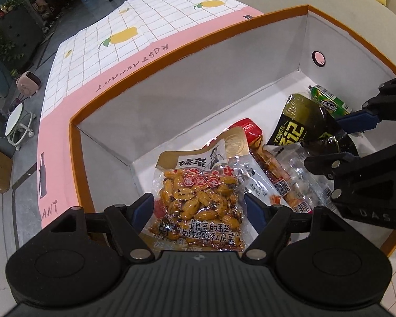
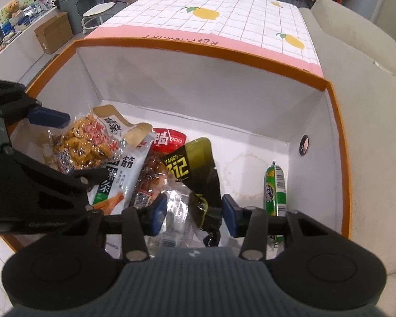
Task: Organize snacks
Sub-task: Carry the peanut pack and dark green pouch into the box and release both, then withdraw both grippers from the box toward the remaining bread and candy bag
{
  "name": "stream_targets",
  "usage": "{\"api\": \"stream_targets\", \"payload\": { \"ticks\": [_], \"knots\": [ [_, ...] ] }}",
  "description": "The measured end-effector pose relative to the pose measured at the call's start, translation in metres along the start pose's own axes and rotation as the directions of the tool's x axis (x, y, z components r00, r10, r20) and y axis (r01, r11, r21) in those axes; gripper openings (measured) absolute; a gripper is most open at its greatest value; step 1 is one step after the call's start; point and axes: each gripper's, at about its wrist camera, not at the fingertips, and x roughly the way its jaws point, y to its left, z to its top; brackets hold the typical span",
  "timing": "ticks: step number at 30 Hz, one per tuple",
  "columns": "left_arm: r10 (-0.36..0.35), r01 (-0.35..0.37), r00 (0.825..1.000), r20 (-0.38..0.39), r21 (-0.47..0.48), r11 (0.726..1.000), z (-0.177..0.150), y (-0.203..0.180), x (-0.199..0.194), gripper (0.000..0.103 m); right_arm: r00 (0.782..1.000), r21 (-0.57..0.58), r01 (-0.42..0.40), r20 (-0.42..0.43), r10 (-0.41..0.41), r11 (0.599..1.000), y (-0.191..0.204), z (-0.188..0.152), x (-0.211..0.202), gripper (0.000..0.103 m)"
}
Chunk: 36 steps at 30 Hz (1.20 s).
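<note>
An orange-rimmed white box (image 1: pixel 171 50) (image 2: pixel 198 47) holds several snack packets. My left gripper (image 1: pixel 199 206) (image 2: pixel 74 145) stands wide open astride a clear packet of peanuts (image 1: pixel 198 195) (image 2: pixel 84 142) that lies on the box floor; its pads sit beside the packet's edges. My right gripper (image 2: pixel 195 212) (image 1: pixel 327 141) is open over the heap, with a black-and-green packet (image 2: pixel 195 163) (image 1: pixel 295 126) and a clear wrapper (image 2: pixel 177 203) between its blue pads. A red packet (image 2: pixel 169 138) (image 1: pixel 250 129) and a white spicy-strip packet (image 2: pixel 124 174) lie between the two grippers.
A green sausage stick (image 2: pixel 274 187) (image 1: pixel 330 100) lies alone near the box's right wall. The box stands on a tablecloth with a pink border and lemon print (image 1: pixel 113 42) (image 2: pixel 237 13). A beige sofa (image 2: pixel 369 105) runs along the right side.
</note>
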Motion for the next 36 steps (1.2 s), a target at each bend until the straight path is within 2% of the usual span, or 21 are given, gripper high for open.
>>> {"api": "stream_targets", "payload": {
  "ticks": [3, 4, 7, 14, 18, 22, 29, 36],
  "knots": [
    [0.002, -0.002, 1.000, -0.004, 0.000, 1.000, -0.002, 0.000, -0.001, 0.090, 1.000, 0.004, 0.002, -0.001, -0.002, 1.000, 0.000, 0.000, -0.003, 0.047],
    [0.010, -0.010, 1.000, 0.001, -0.004, 1.000, -0.002, 0.000, -0.003, 0.090, 1.000, 0.007, 0.001, -0.001, -0.001, 1.000, -0.001, 0.000, -0.004, 0.053],
    [0.028, -0.028, 0.999, 0.018, -0.021, 0.999, -0.002, 0.002, -0.010, 0.090, 1.000, 0.017, 0.001, 0.008, -0.001, 1.000, -0.001, 0.000, -0.010, 0.061],
    [0.026, -0.023, 0.999, 0.046, -0.060, 0.998, -0.005, 0.008, -0.028, 0.090, 1.000, 0.050, 0.011, 0.020, -0.012, 0.999, -0.006, 0.000, -0.020, 0.072],
    [0.045, -0.034, 0.996, 0.081, -0.123, 0.992, -0.011, 0.011, -0.044, 0.090, 0.999, 0.053, 0.011, 0.041, -0.013, 0.999, -0.006, -0.004, -0.031, 0.078],
    [0.055, -0.030, 0.991, 0.122, -0.199, 0.980, -0.021, 0.015, -0.064, 0.090, 0.995, 0.052, 0.010, 0.097, -0.015, 0.999, -0.003, -0.010, -0.050, 0.084],
    [0.118, -0.054, 0.969, 0.215, -0.285, 0.957, -0.042, 0.014, -0.102, 0.090, 0.975, 0.056, -0.001, 0.222, -0.011, 0.998, 0.003, -0.028, -0.092, 0.088],
    [0.159, -0.045, 0.939, 0.304, -0.351, 0.935, -0.076, 0.002, -0.141, 0.090, 0.939, 0.048, 0.029, 0.342, -0.044, 0.998, 0.015, -0.060, -0.134, 0.089]
  ]
}}
